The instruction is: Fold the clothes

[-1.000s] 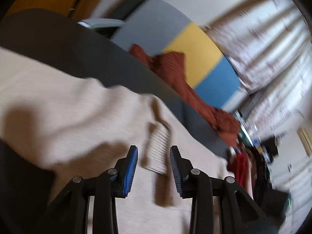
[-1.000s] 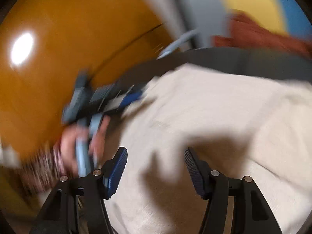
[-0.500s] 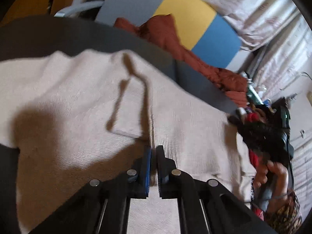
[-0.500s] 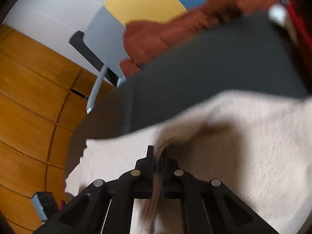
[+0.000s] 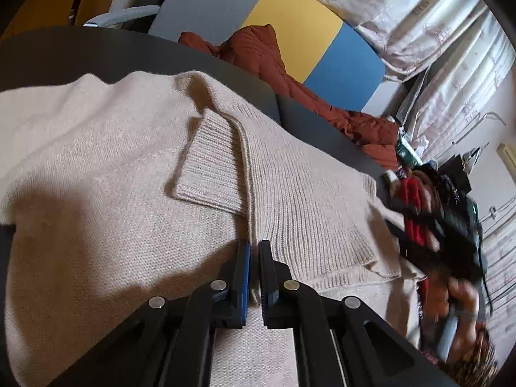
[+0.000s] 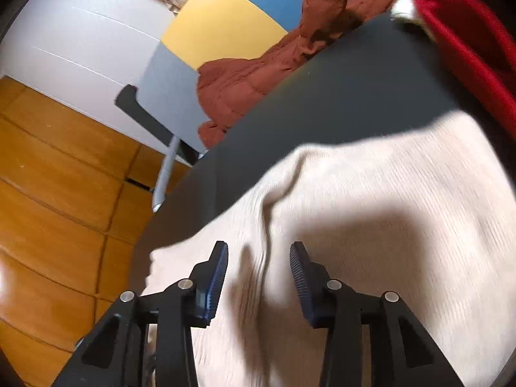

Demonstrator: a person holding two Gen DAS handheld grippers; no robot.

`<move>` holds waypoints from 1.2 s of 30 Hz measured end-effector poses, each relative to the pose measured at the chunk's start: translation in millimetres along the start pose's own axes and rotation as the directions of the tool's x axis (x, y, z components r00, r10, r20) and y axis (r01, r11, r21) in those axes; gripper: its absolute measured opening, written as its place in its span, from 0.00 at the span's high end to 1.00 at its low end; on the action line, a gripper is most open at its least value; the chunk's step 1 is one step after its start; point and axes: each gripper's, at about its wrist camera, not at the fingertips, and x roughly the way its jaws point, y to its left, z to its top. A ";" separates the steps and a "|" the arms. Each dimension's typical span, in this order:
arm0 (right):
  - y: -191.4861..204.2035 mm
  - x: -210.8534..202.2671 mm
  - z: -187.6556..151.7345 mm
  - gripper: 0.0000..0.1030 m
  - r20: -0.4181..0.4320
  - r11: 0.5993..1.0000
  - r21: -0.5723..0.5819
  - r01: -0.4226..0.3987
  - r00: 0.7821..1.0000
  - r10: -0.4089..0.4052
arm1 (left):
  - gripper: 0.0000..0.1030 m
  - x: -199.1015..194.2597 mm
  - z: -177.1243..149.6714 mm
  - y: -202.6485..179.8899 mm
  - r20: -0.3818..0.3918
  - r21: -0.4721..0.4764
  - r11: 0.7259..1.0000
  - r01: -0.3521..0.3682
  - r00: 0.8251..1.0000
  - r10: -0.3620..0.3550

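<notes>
A beige knit sweater [image 5: 96, 167] lies spread on a dark grey table [image 5: 64, 51]. Its ribbed cuff [image 5: 209, 174] is folded over the body, beside the ribbed hem [image 5: 306, 209]. My left gripper [image 5: 254, 258] is shut on a fold of the sweater at the ribbed edge. My right gripper [image 6: 258, 264] is open just above the sweater [image 6: 371, 242], with a raised crease of fabric between its fingers. The right gripper also shows blurred in the left wrist view [image 5: 451, 235], held by a hand.
A rust-red quilted jacket [image 5: 274, 64] lies along the table's far edge, also in the right wrist view [image 6: 258, 74]. A grey, yellow and blue panel [image 5: 290, 22] stands behind it. Curtains [image 5: 435, 48] hang at the right. Wooden floor [image 6: 48, 177] lies beyond the table's left edge [image 6: 180, 193].
My right gripper was shut on the sweater's fabric half a second ago and has now opened, letting it go. My left gripper closed on the sweater within the last second and stays shut.
</notes>
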 end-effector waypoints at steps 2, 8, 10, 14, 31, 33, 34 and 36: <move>7.2 -3.8 -16.2 0.59 -0.043 0.999 -0.046 0.006 0.999 -0.008 | 0.96 1.6 1.0 -2.0 0.002 0.001 1.000 -0.006 1.000 0.006; 37.1 -18.2 -38.8 0.94 -0.046 0.977 -0.211 0.030 0.998 -0.041 | 0.96 -16.3 9.5 -12.0 0.023 0.056 0.998 -0.033 0.999 0.032; 40.0 -13.1 -42.9 0.95 -0.042 0.961 -0.261 0.096 0.993 -0.110 | 0.96 -8.3 7.0 -9.4 -0.015 0.065 0.996 -0.059 0.998 0.060; 36.8 2.3 -49.8 0.95 -0.035 0.912 -0.344 0.222 0.968 -0.249 | 0.93 -9.6 0.8 2.5 -0.012 0.000 1.000 -0.015 1.000 0.015; 99.2 33.5 -94.2 0.33 0.110 0.713 -0.638 0.292 0.950 -0.291 | 0.67 -173.5 66.5 208.9 0.191 -0.542 0.752 -0.375 0.816 0.546; 98.8 38.1 -97.6 0.24 0.105 0.709 -0.645 0.284 0.953 -0.285 | 0.66 -188.4 82.7 233.4 0.159 -0.535 0.701 -0.472 0.759 0.632; 98.6 40.4 -99.3 0.22 0.103 0.708 -0.649 0.280 0.954 -0.283 | 0.66 -195.8 90.8 245.7 0.144 -0.530 0.672 -0.517 0.726 0.672; 98.1 44.9 -102.6 0.17 0.098 0.704 -0.656 0.272 0.956 -0.278 | 0.66 -202.7 103.9 269.0 0.094 -0.505 0.620 -0.601 0.676 0.731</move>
